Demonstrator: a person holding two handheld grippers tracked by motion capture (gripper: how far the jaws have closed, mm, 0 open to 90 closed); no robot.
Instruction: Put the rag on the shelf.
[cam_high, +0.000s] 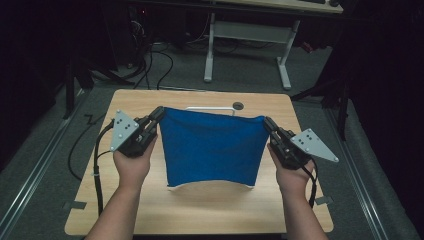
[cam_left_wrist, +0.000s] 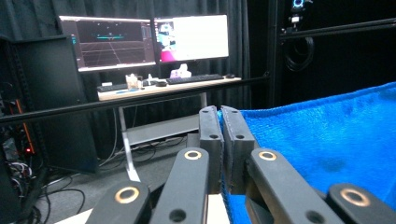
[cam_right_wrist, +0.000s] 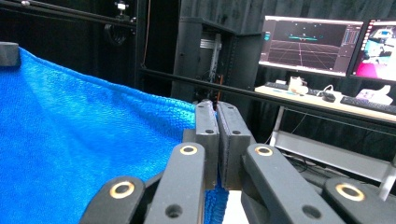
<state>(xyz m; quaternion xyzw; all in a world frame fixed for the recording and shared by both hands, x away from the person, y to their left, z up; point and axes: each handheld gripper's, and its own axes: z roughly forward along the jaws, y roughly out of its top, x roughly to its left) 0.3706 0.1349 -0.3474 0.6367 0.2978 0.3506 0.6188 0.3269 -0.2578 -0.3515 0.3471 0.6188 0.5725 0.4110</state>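
Fingers (cam_left_wrist: 211, 135) of both grippers were clamped on the blue towel's (cam_high: 212, 147) top corners; I judged uneven pulling could slip a corner free between them.

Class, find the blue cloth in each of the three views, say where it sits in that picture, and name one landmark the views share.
High view: blue cloth at centre, hanging between the two grippers above the table.
Left gripper view: right half, its corner between the shut jaws.
Right gripper view: left half, its corner between the shut jaws.
Shared landmark: the white-legged desk.
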